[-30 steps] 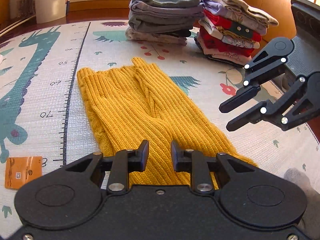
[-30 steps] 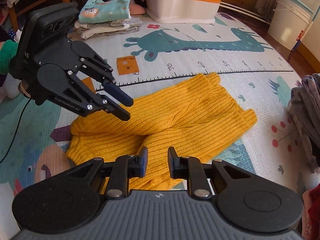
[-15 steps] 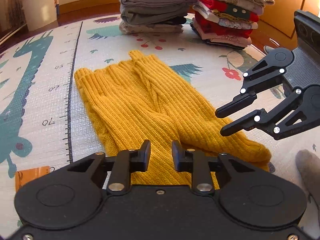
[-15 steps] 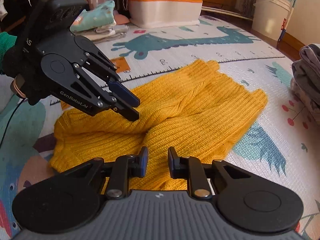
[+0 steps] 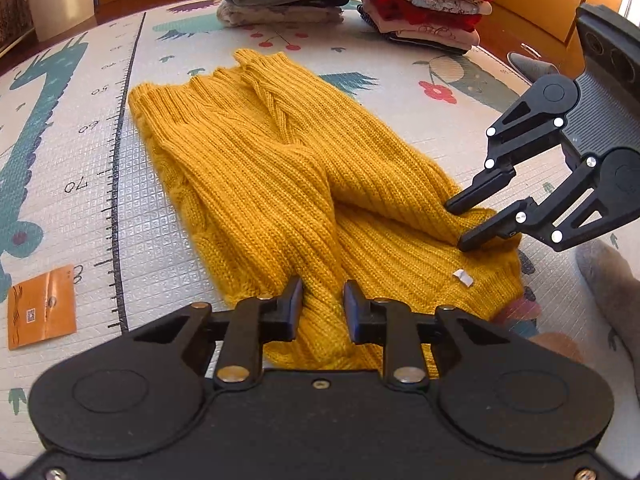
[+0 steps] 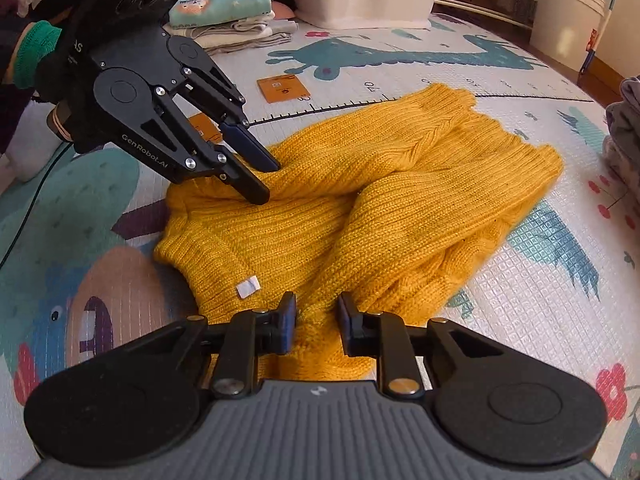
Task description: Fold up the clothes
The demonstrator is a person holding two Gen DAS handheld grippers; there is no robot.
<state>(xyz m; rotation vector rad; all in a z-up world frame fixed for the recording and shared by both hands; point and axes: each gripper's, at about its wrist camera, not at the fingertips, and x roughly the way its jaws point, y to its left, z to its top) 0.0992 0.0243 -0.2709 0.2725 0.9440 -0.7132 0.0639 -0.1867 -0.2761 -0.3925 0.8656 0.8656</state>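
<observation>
Where sunlight falls, dinosaur play mat [image 5: 120,208]

Play mat [image 5: 168,216] carries printed ruler line; numerals "50", "60", "70" readable beside its ticks in left wrist view, running toward orange card [image 5: 42,306] lying just beside ruler. Next numeral, nearest card, only partly legible. Card print too small to read. In right wrist view, left gripper [image 6: 266,182] shows white lettering "GenRobot.AI" along linkage plate; letters ending in "S" on its body, rest hidden. Ruler numerals there blurred.
</observation>
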